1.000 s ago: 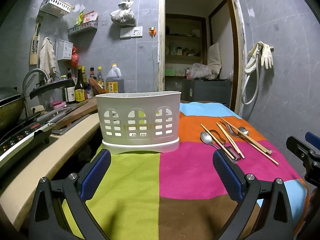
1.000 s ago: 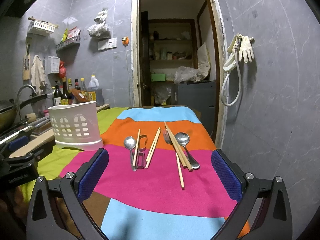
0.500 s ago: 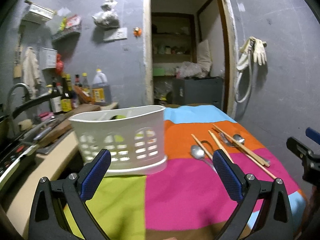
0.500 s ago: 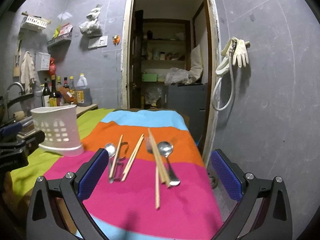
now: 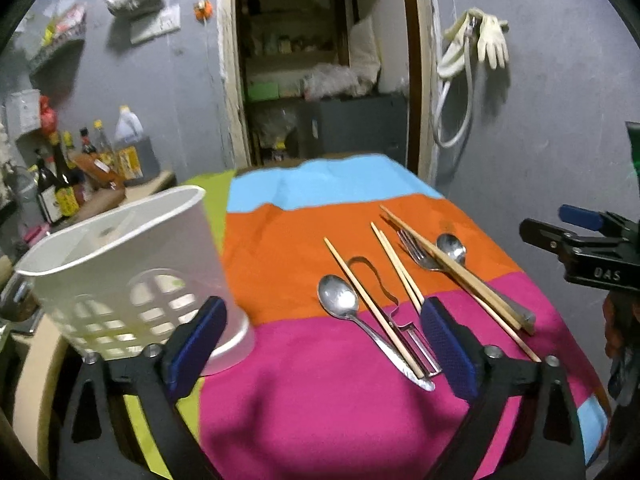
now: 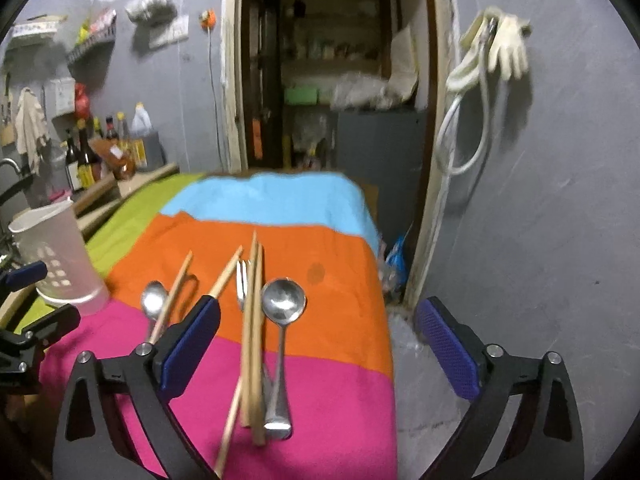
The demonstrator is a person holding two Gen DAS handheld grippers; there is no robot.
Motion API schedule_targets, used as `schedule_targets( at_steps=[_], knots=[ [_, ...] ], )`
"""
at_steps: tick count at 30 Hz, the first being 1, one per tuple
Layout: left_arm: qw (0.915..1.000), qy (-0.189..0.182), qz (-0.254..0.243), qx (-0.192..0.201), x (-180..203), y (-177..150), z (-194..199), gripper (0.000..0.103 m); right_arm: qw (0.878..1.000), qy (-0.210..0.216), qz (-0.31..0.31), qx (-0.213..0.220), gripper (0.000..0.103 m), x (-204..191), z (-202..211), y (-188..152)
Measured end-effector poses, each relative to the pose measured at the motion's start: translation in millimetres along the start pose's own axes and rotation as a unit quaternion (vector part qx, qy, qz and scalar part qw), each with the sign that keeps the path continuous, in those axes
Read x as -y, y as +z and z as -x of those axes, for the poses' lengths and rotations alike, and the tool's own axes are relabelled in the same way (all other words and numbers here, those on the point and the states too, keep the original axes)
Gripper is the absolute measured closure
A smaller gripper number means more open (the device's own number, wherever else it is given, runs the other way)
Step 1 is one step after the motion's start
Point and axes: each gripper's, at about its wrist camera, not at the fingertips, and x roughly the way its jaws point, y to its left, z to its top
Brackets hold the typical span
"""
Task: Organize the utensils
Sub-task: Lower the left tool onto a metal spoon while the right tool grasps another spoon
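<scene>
Utensils lie spread across a striped cloth of green, blue, orange and magenta bands, which covers the table in both wrist views. At the left stands a white perforated caddy, upright on the boundary of the green and magenta bands, its rim open to the camera. Right of it, in the left wrist view, a small spoon lies bowl-up with one chopstick touching its right side, and a metal peeler rests just beside them. A further pair of chopsticks lies right of the peeler, then a fork crossed by two more chopsticks, and a round-bowled spoon at the far right.

Left gripper hangs above the magenta band, jaws spread wide and empty; they have just been closing slightly, with nothing pressed between the blue pads (the near end of the small spoon and peeler shows in the gap). Right gripper is likewise released and holding nothing, its jaws having just narrowed a little; between them lie the crossed chopstick bundle and the larger spoon. The caddy sits well left in this view, and the fork peeks out behind the bundle.
</scene>
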Motion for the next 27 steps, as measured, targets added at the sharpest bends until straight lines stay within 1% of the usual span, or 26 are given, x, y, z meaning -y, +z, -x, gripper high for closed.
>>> schedule_targets(
  at_steps=[1, 2, 4, 5, 7, 8, 12, 13, 16, 19, 24, 26, 27],
  knots=[
    [0.9999, -0.004, 0.003, -0.010, -0.5, 1.5, -6.6, 0.019, 1.000, 0.004, 0.000, -0.009, 0.011, 2.7, -6.5, 0.5],
    [0.9996, -0.008, 0.008, -0.026, -1.6, 3.3, -16.4, 0.022, 1.000, 0.006, 0.004, -0.022, 0.015, 5.7, -14.3, 1.1],
    [0.9986, -0.018, 0.013, -0.049, -2.7, 4.8, -28.2, 0.036, 0.998, 0.009, 0.008, -0.057, 0.027, 10.5, -34.4, 1.6],
    [0.9978, -0.020, 0.014, -0.061, -2.2, 5.1, -35.3, 0.039, 0.997, 0.012, 0.008, -0.073, 0.029, 12.8, -42.5, 0.9],
    [0.9958, -0.020, 0.011, -0.089, -1.2, 5.0, -49.6, 0.050, 0.994, 0.022, 0.009, -0.105, 0.036, 15.6, -58.3, -1.2],
    [0.9944, -0.017, 0.009, -0.104, -1.4, 4.7, -58.2, 0.052, 0.993, 0.026, 0.011, -0.114, 0.037, 16.2, -63.5, -1.8],
    [0.9909, -0.012, 0.019, -0.133, -5.0, 3.4, -78.2, 0.065, 0.987, 0.045, 0.026, -0.154, 0.048, 13.5, -82.9, -7.3],
    [0.9898, -0.014, 0.025, -0.140, -7.9, 3.6, -83.6, 0.068, 0.985, 0.050, 0.028, -0.161, 0.049, 12.1, -85.9, -8.1],
    [0.9875, -0.025, 0.046, -0.148, -15.6, 3.6, -91.9, 0.070, 0.983, 0.055, 0.043, -0.167, 0.049, 7.5, -90.3, -7.4],
    [0.9859, -0.037, 0.061, -0.151, -18.5, 4.6, -96.5, 0.070, 0.982, 0.059, 0.060, -0.170, 0.049, 2.4, -93.6, -6.3],
    [0.9847, -0.041, 0.071, -0.154, -20.0, 8.0, -104.1, 0.070, 0.979, 0.070, 0.076, -0.174, 0.049, -5.8, -101.8, -1.9],
    [0.9847, -0.041, 0.076, -0.151, -20.6, 9.7, -105.5, 0.074, 0.979, 0.073, 0.081, -0.173, 0.049, -8.4, -104.2, -1.0],
    [0.9846, -0.041, 0.077, -0.151, -19.7, 9.9, -106.1, 0.078, 0.979, 0.078, 0.082, -0.172, 0.049, -9.4, -106.4, -0.3]
  ],
)
